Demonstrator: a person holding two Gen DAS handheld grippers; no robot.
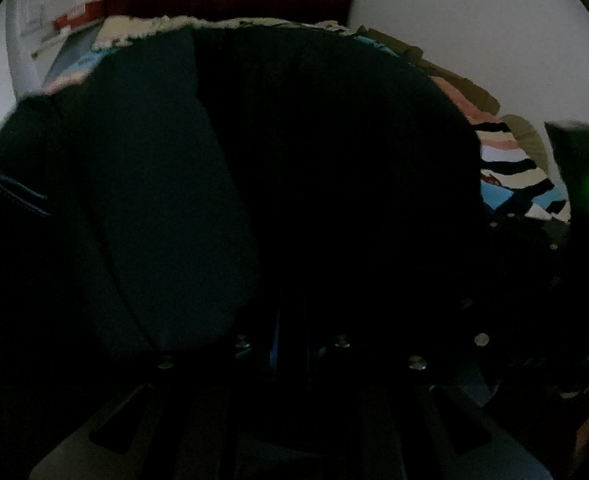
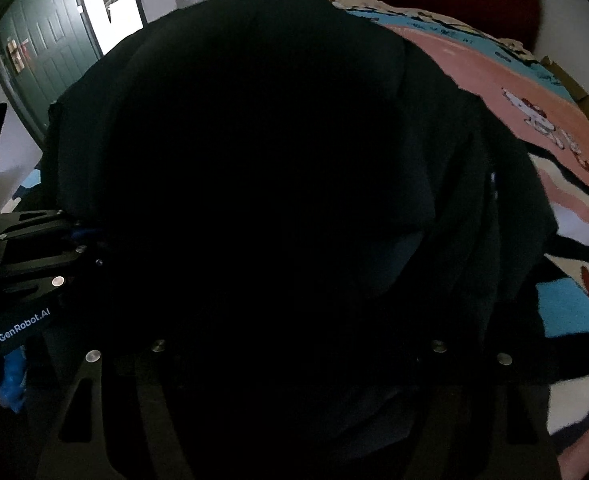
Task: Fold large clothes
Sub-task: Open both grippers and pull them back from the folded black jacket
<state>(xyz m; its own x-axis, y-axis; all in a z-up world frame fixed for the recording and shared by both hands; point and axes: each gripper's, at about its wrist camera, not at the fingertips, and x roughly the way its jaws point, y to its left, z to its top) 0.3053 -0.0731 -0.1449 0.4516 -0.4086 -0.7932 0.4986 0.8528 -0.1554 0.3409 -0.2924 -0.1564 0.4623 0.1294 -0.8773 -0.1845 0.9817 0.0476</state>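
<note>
Left gripper (image 1: pixel 290 320) is pinched tight, whether on cloth I cannot tell; right gripper (image 2: pixel 294 320) has jaws spread, its grip hidden in darkness. Dark garment (image 2: pixel 254 140) fills both views, lying on a patterned blanket (image 2: pixel 514 100) toward two o'clock.

A dark garment (image 1: pixel 254 160) fills both wrist views, hiding the left claw's (image 1: pixel 290 320) fingertips and the right claw's (image 2: pixel 294 344) fingertips in shadow, covering most of the patterned bedspread (image 2: pixel 534 120), with its own edges cut off below.
</note>
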